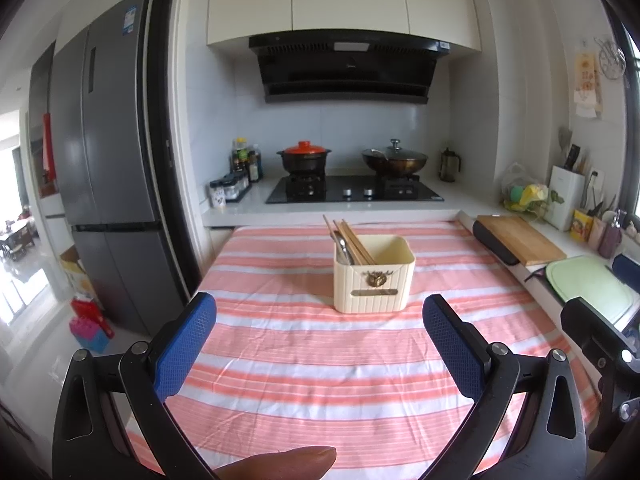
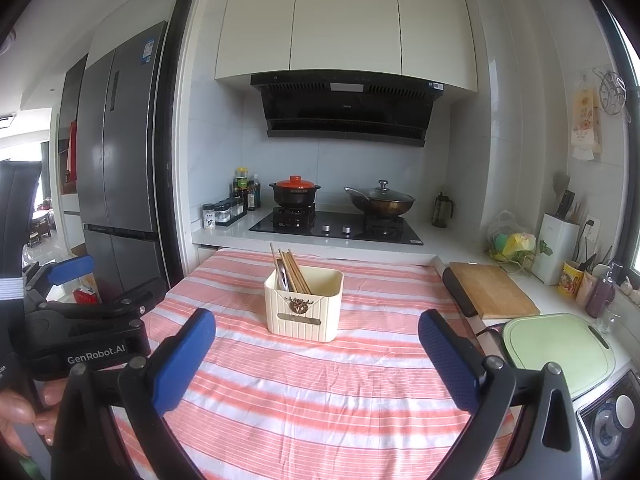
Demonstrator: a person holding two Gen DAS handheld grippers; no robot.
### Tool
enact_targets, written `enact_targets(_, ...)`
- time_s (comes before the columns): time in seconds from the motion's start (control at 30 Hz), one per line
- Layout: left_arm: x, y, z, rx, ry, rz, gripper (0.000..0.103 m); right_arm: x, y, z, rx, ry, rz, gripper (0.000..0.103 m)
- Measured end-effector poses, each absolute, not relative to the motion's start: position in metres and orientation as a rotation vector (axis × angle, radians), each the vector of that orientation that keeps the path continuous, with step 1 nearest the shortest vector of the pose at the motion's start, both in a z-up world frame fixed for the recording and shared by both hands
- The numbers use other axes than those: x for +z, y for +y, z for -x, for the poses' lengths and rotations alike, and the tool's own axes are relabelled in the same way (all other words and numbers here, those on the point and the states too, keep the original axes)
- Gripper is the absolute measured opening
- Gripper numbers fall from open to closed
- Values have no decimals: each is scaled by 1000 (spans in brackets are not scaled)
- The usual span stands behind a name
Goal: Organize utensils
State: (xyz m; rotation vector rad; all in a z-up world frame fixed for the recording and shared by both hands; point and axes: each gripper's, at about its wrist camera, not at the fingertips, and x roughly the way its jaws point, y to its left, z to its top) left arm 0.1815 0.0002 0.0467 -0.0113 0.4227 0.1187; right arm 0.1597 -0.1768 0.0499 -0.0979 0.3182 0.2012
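One cream holder (image 1: 374,280) on the striped cloth (image 1: 320,380) holds several chopsticks (image 1: 352,240) and one spoon (image 1: 343,248); left gripper (image 1: 320,344) and right gripper (image 2: 316,356) both gape apart, empty.

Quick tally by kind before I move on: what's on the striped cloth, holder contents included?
Cream utensil holder: 1
Bundle of wooden chopsticks leaning in its left side: 1; single sticks too overlapped to count
Metal utensils beside them: at least 1, partly hidden
Loose utensils on the striped cloth: 0
Total: 3 kinds
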Motion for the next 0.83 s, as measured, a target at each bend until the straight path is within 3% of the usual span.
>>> enact_targets(0.83,46,7,-182,124,410,39,103,44,-179,-163,196,330,94,103)
